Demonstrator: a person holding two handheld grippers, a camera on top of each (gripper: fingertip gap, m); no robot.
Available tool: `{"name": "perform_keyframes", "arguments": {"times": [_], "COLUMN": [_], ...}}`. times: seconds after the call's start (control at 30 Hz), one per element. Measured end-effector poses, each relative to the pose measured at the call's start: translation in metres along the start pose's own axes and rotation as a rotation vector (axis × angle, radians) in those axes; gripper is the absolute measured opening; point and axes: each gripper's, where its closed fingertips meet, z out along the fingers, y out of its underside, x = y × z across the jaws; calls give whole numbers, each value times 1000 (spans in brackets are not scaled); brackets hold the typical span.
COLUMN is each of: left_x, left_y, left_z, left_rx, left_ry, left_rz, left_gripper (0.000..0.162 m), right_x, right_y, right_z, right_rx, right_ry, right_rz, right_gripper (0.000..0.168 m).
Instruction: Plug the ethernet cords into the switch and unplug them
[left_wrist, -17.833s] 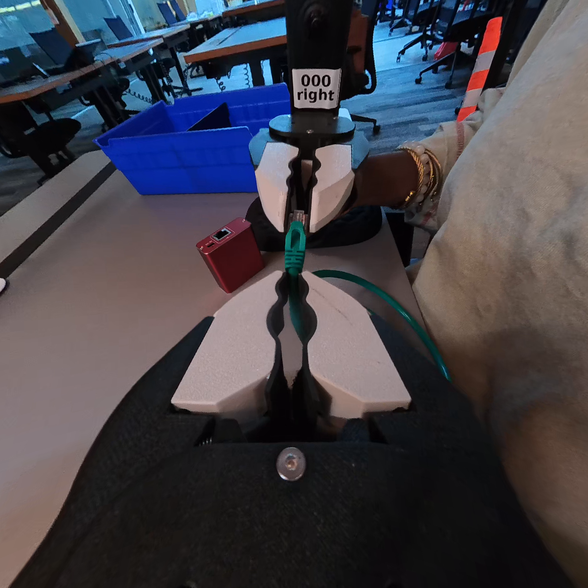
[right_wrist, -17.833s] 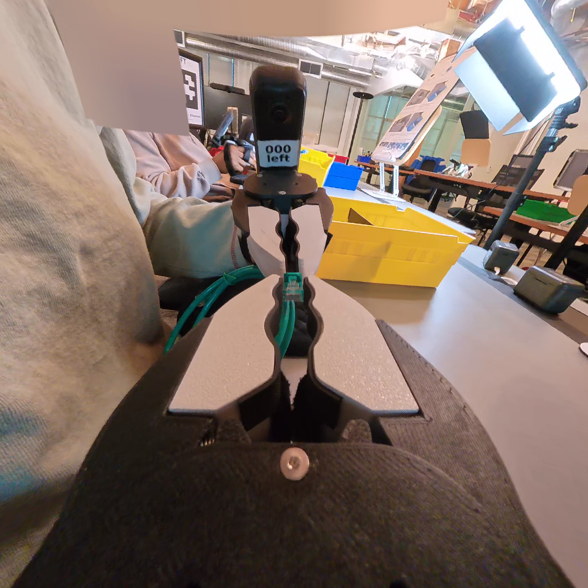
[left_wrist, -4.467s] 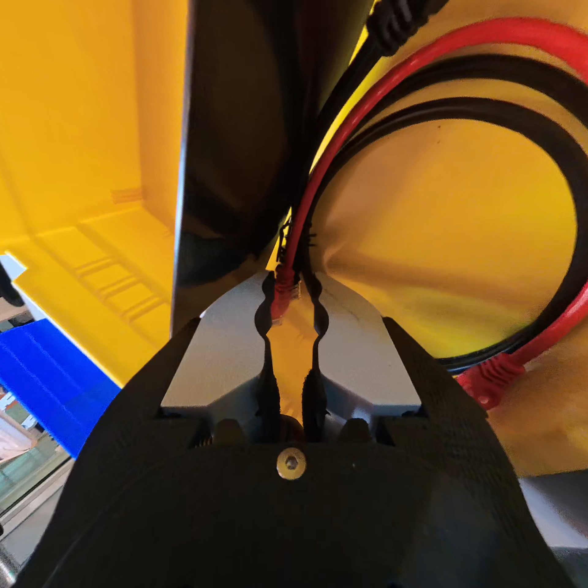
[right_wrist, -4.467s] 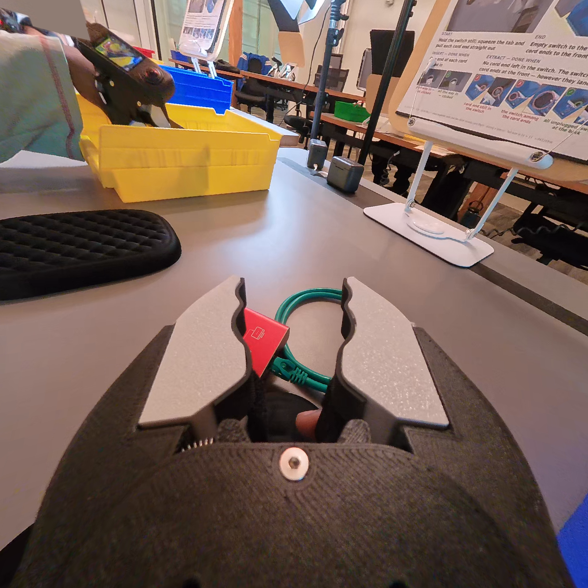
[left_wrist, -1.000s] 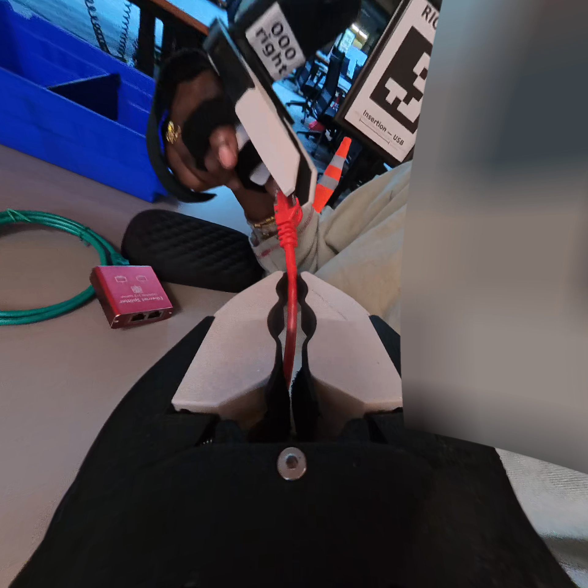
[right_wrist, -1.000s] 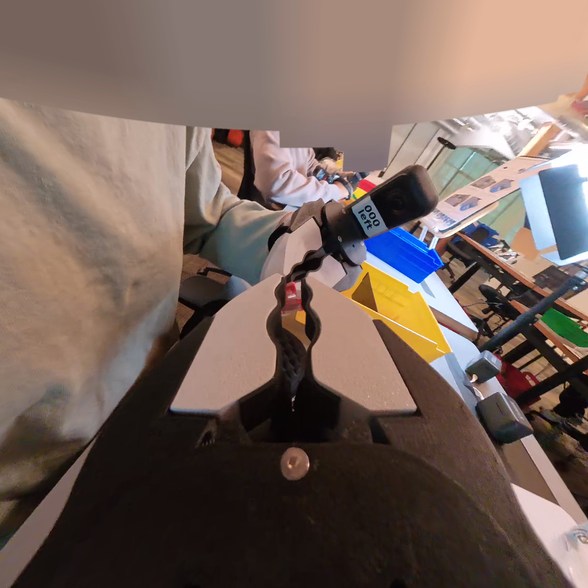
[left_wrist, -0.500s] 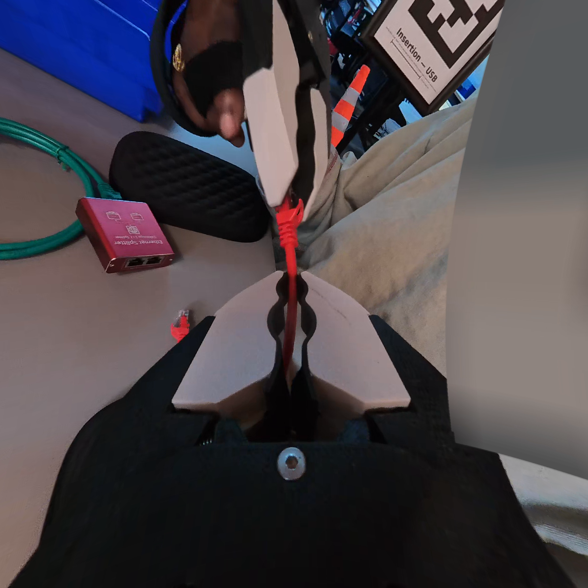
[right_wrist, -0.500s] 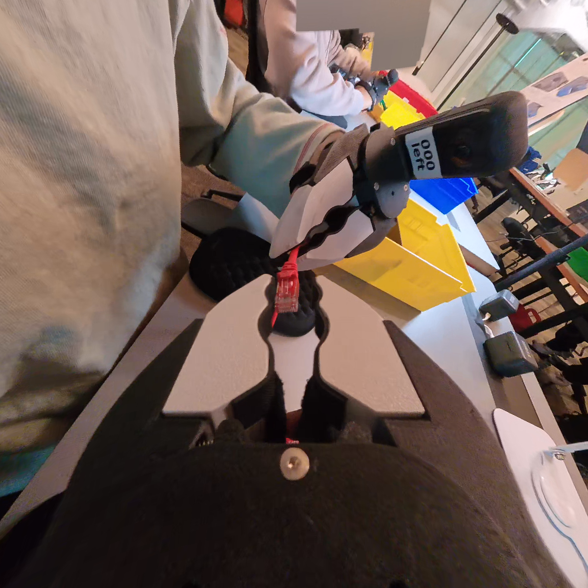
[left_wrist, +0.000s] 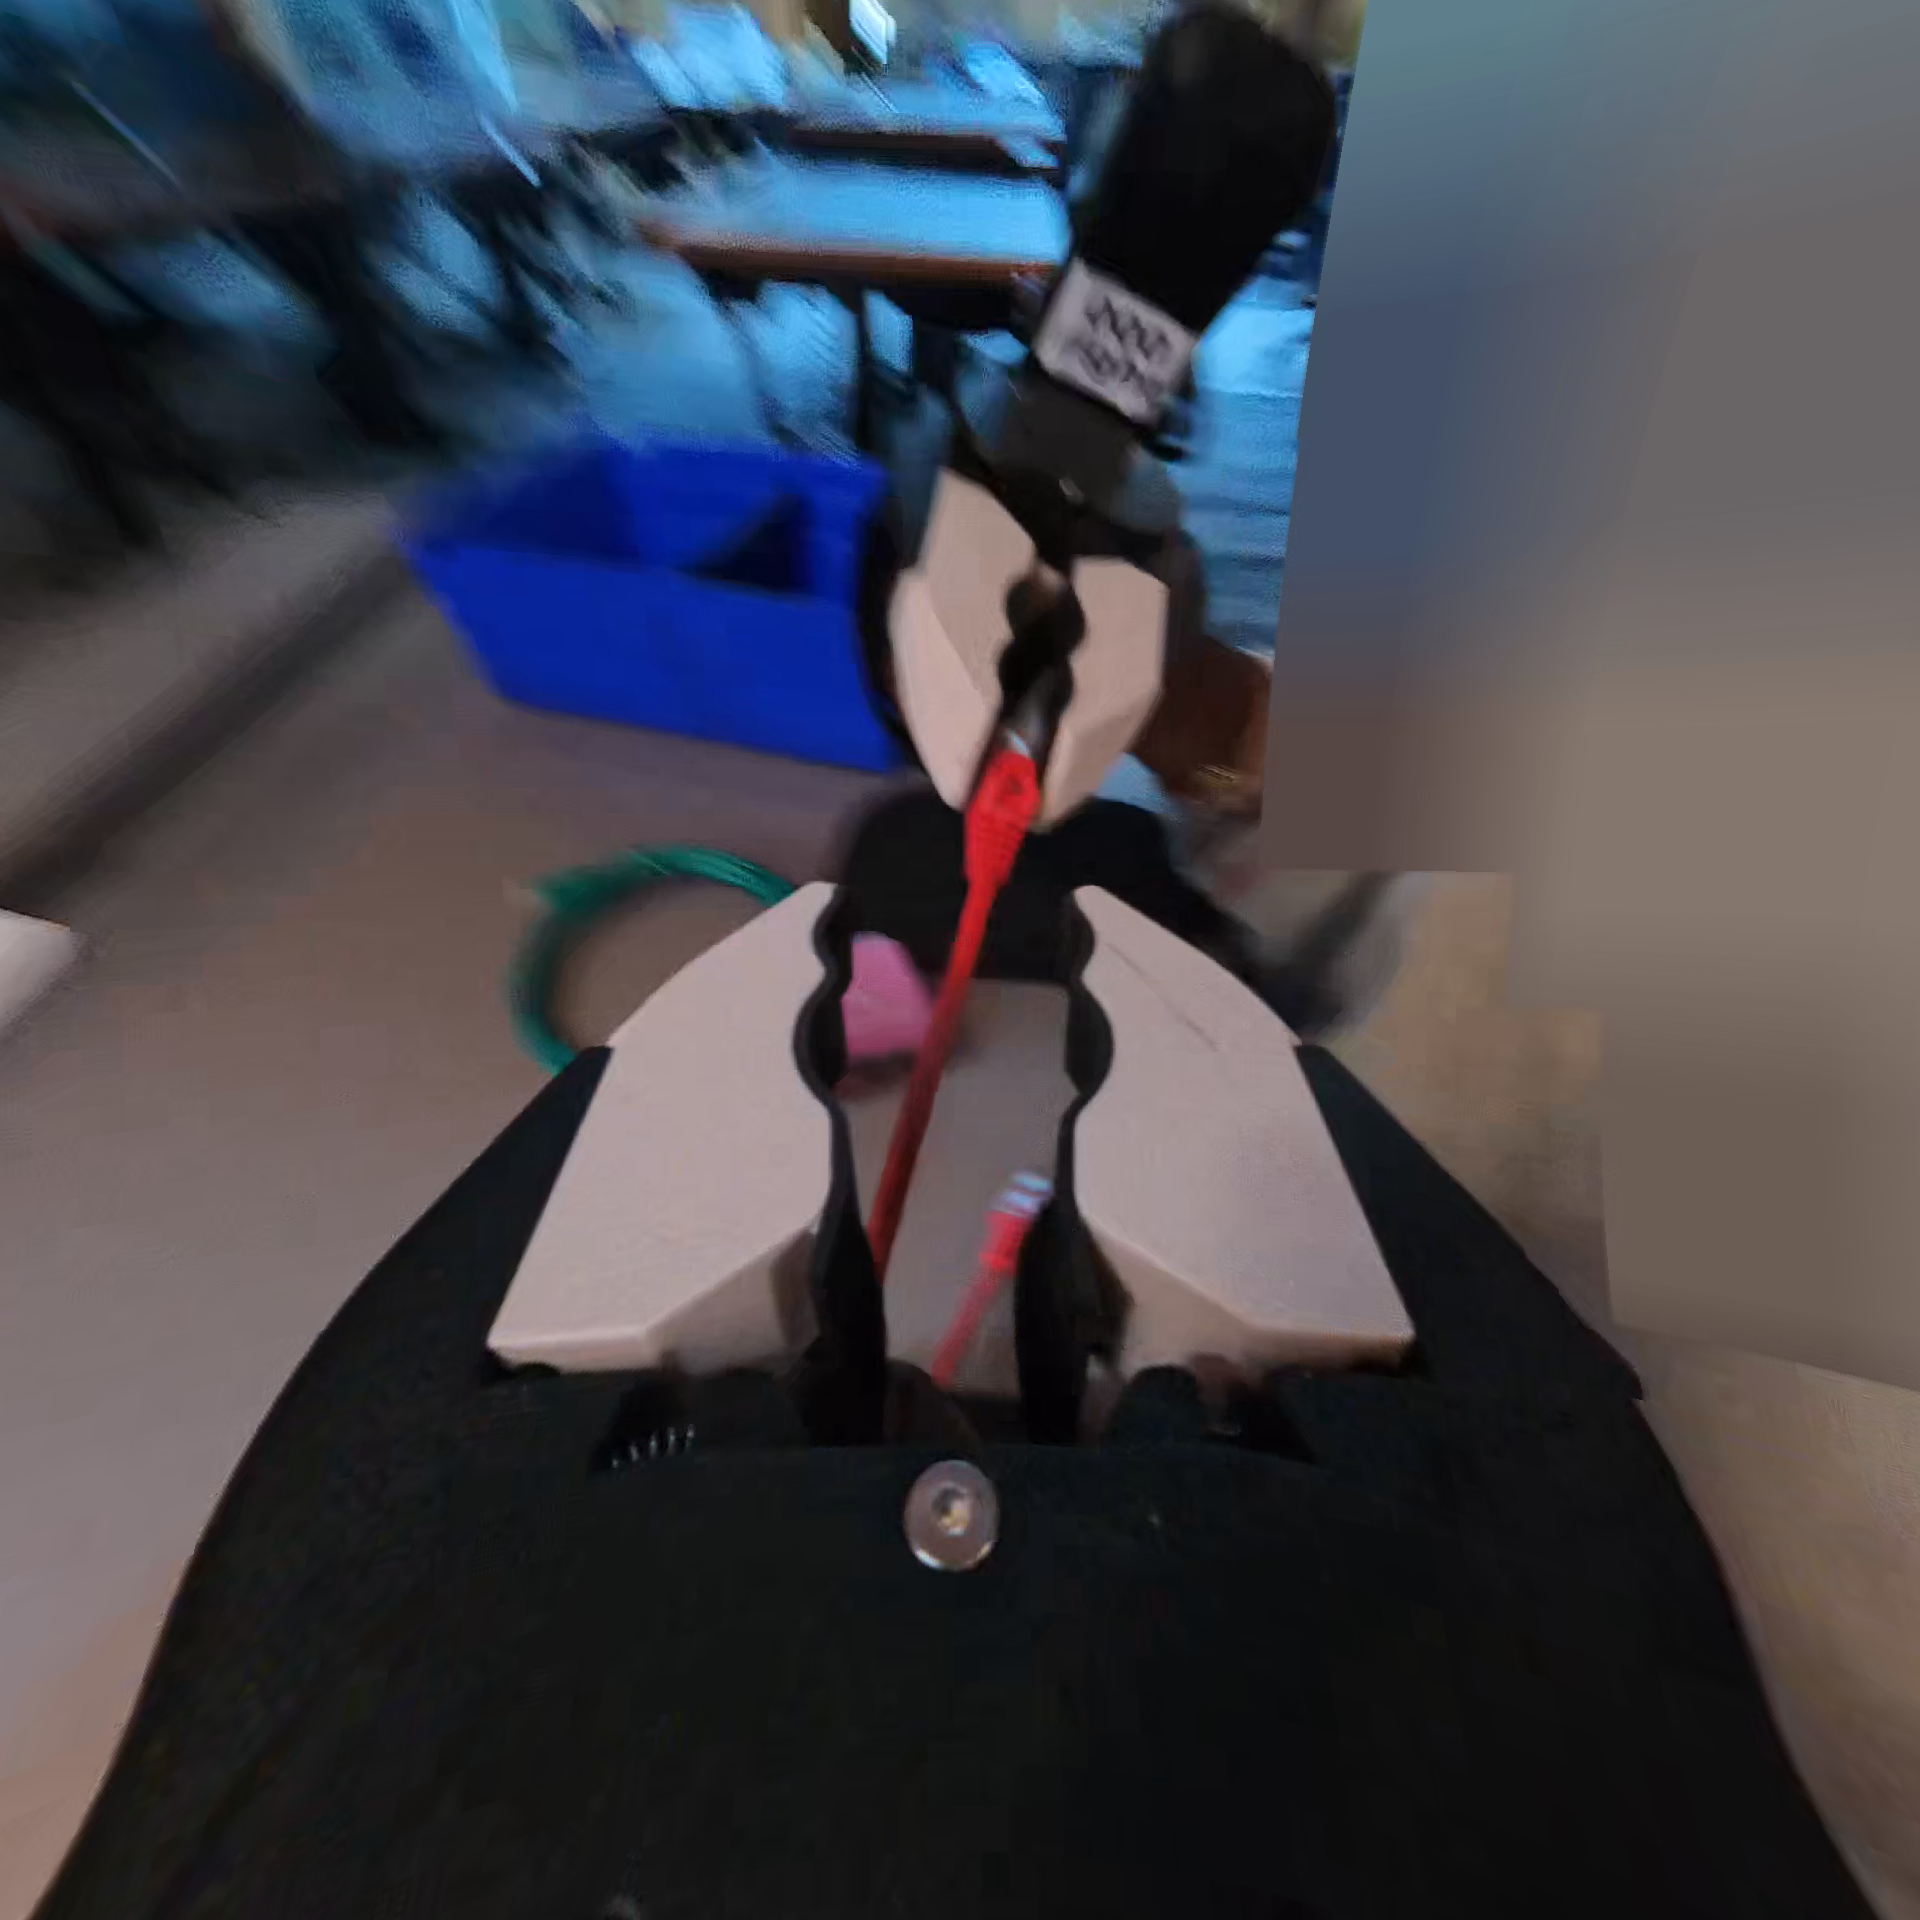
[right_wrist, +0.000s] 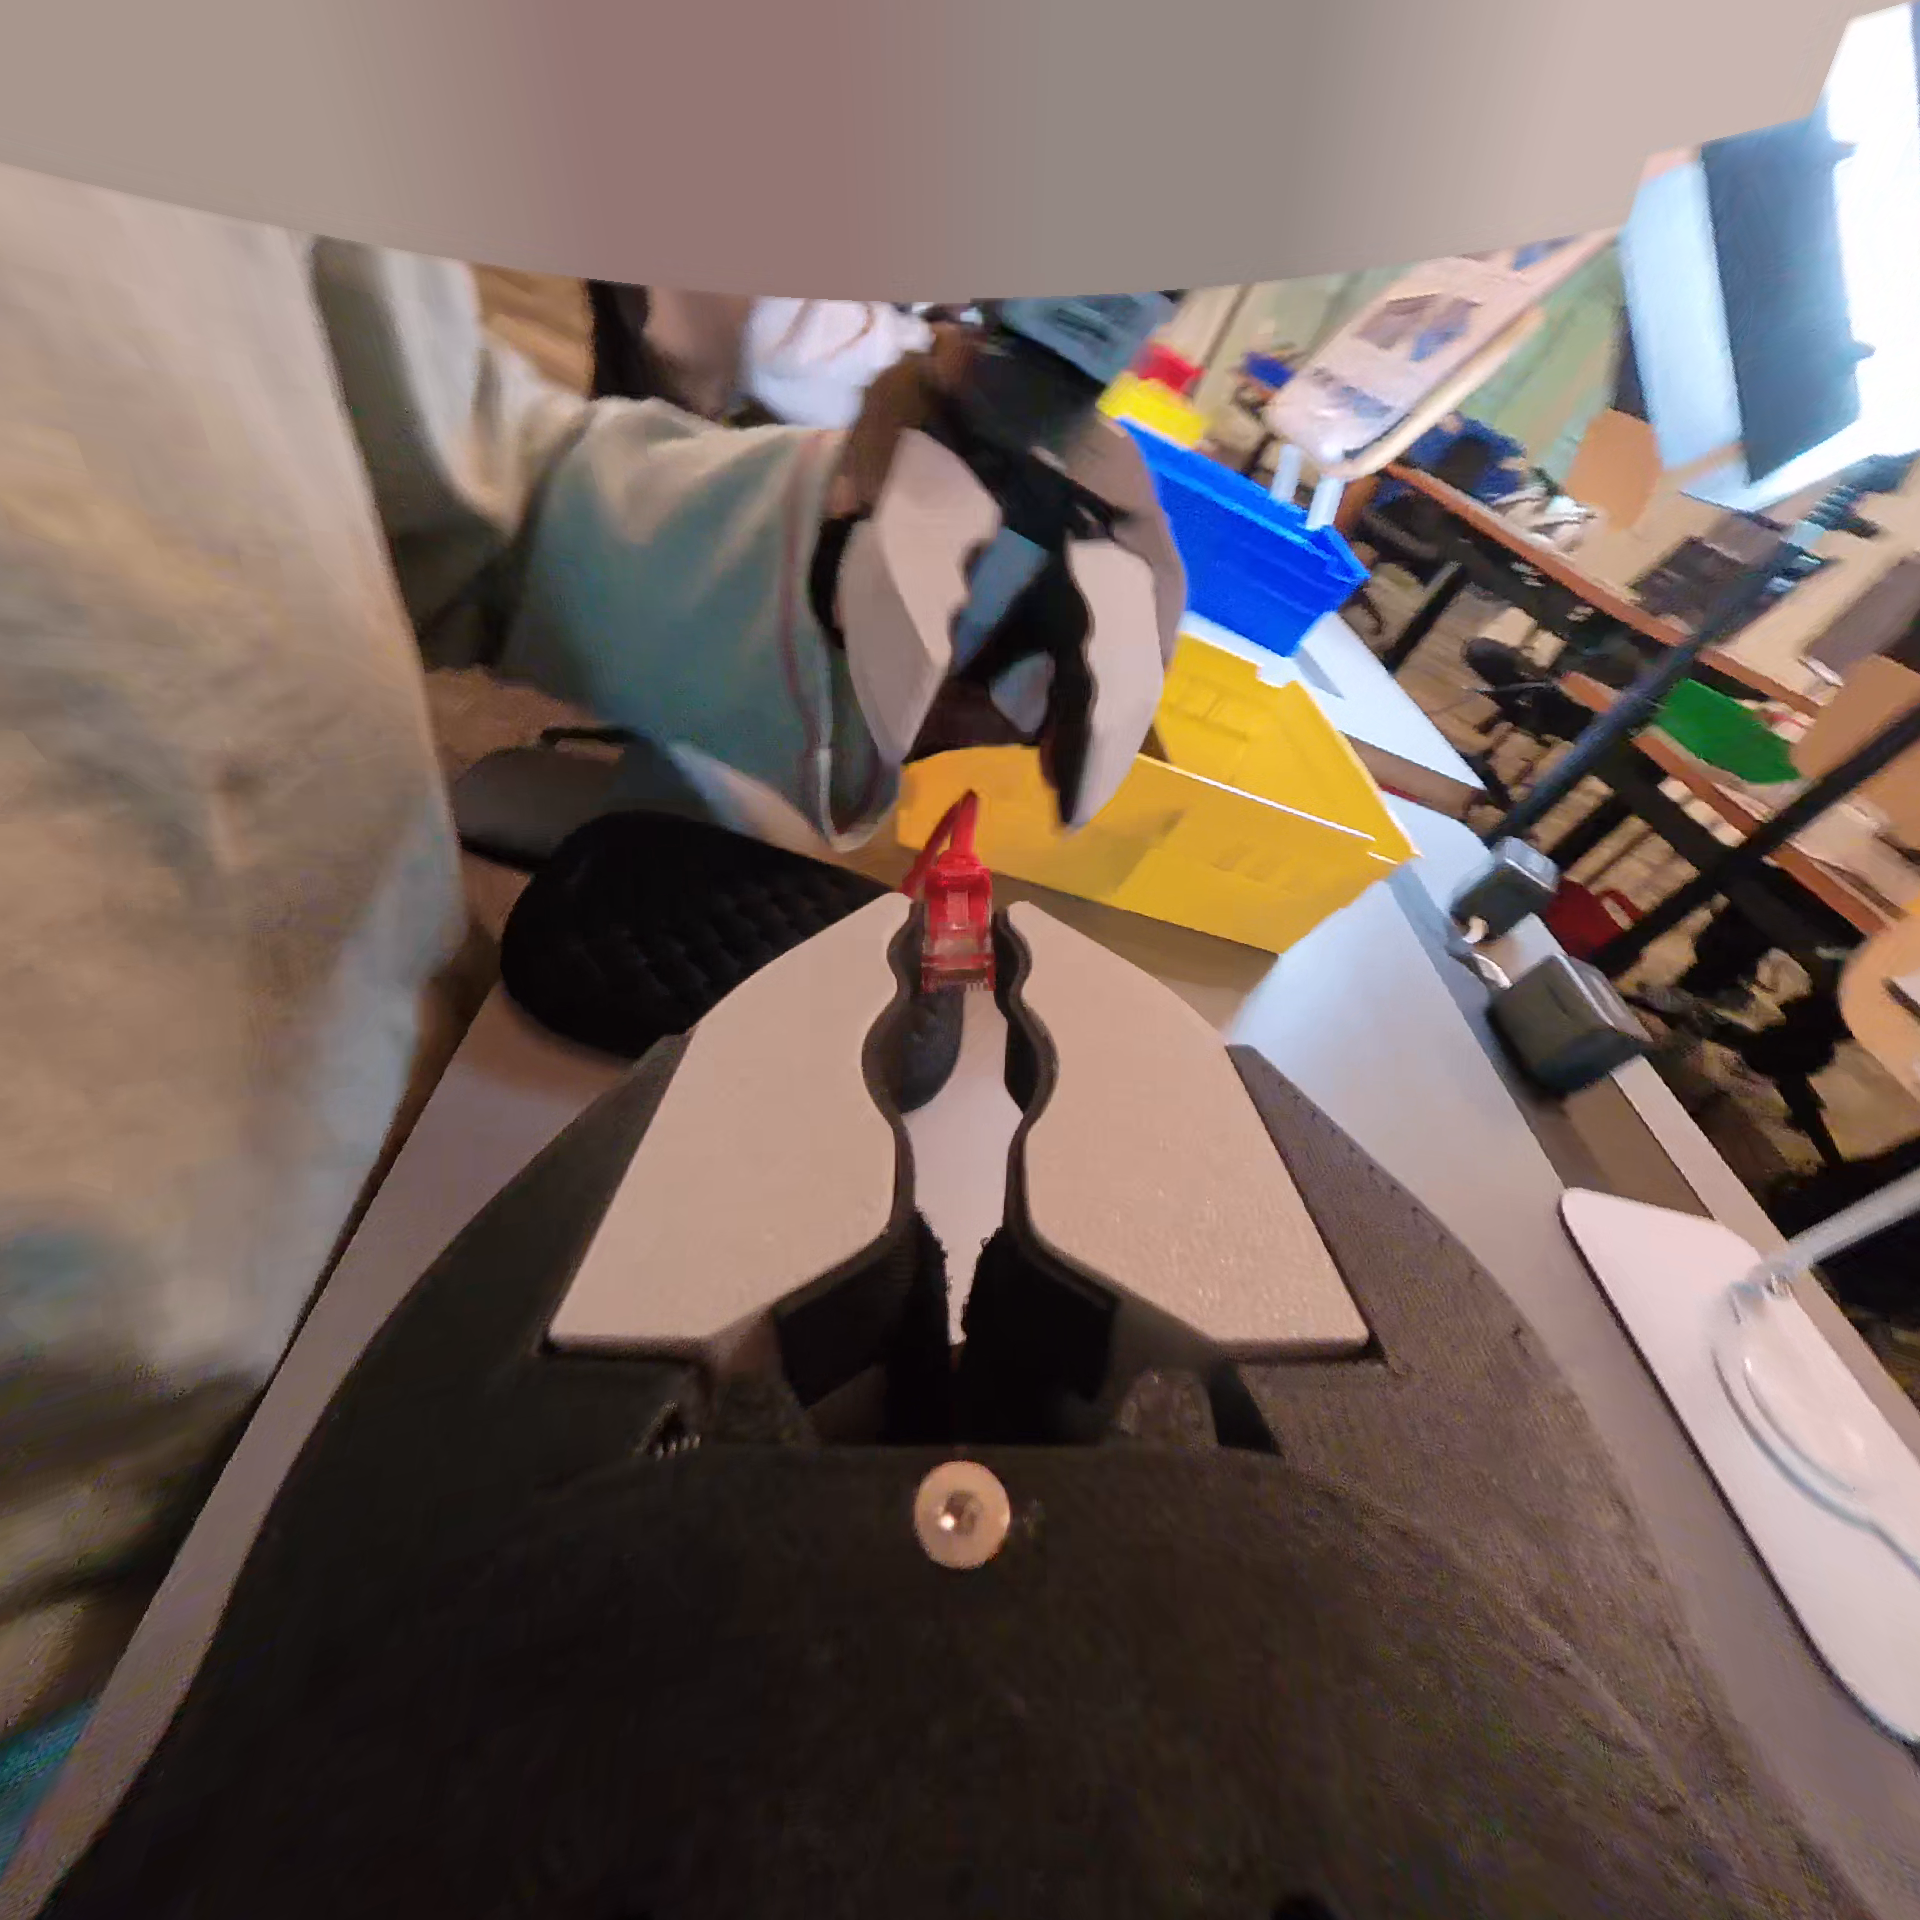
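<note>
1. The right claw (right_wrist: 956, 935) is closed on the plug of the red ethernet cord (right_wrist: 954, 925), pinching it at the very tips of its fingers; the plug stands upright between them, above the near edge of the desk (right_wrist: 1382, 1049).
2. In the left wrist view the same right claw (left_wrist: 1023, 774) shows farther off, pointing down, with the red cord's boot (left_wrist: 1000, 805) sticking out below its tips.
3. The left claw (left_wrist: 956, 935) is open, its fingers spread well apart. The red cord (left_wrist: 930, 1060) runs slanting through the gap, and I cannot tell whether it touches either finger.
4. The cord's other red plug (left_wrist: 1013, 1216) shows low in that gap, close by the right-hand finger; it seems to lie on the desk, but blur leaves that unsure.
5. The switch (left_wrist: 883, 1003) appears as a pinkish-red blur on the desk just behind the left claw's fingers, partly hidden by them. No cord can be seen in it.
6. A coiled green cord (left_wrist: 623, 883) lies on the desk beside the switch, toward the blue bin (left_wrist: 665, 634) at the far edge.
7. A black pad (right_wrist: 665, 925) lies by the near edge of the desk, and a yellow bin (right_wrist: 1226, 831) stands behind it, below the open left claw (right_wrist: 997, 790).
</note>
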Motion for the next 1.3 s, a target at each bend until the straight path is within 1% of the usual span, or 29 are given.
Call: {"name": "perform_keyframes", "arguments": {"times": [0.07, 0.1, 0.13, 0.17, 0.2, 0.23, 0.3, 0.37, 0.47, 0.53, 0.6, 0.7, 0.9, 1.07, 1.2, 1.27, 1.3], "left_x": [-15, -19, -18, -20, -19, -15, -12, -2, 13, 12, 12, 16, 22, 21, 19, 18, 18], "left_y": [-20, -28, -32, -33, -29, -20, 0, 17, 15, 12, 10, 13, 11, 9, 14, 19, 24], "left_z": [-10, -14, -15, -14, -10, -3, 8, 18, 26, 26, 26, 29, 30, 31, 31, 30, 29], "left_rx": [93, 122, 124, 106, 67, 11, -108, -186, -123, -92, -66, -50, -1, 9, -32, -82, -126], "left_ry": [-240, -327, -370, -407, -408, -363, -301, -200, -105, -111, -116, -94, -43, -73, -95, -107, -114], "left_rz": [255, 369, 459, 501, 524, 544, 546, 535, 464, 436, 444, 440, 399, 464, 440, 434, 445], "left_gripper": [52, 60, 70, 78, 81, 81, 73, 58, 36, 22, 16, 15, 10, 10, 9, 9, 9], "right_x": [6, 8, 10, 10, 9, 7, 3, -1, -6, -6, -7, -9, -11, -10, -10, -11, -12], "right_y": [1, 2, 4, 5, 4, 2, -2, -4, -5, -5, -7, -10, -6, -6, -3, 1, 5], "right_z": [-3, -3, -3, -2, -1, 0, 2, 5, 8, 7, 5, 3, 3, 0, 1, 2, 1], "right_rx": [48, 67, 76, 83, 97, 116, 143, 157, 177, 188, 215, 243, 238, 256, 248, 222, 192], "right_ry": [54, 72, 86, 92, 84, 68, 44, 24, 0, -2, -11, -33, -42, -41, -40, -51, -57], "right_rz": [52, 72, 88, 98, 105, 113, 121, 111, 104, 100, 101, 97, 70, 67, 77, 101, 106], "right_gripper": [13, 13, 13, 13, 13, 13, 13, 13, 13, 13, 13, 13, 13, 13, 13, 13, 17]}}
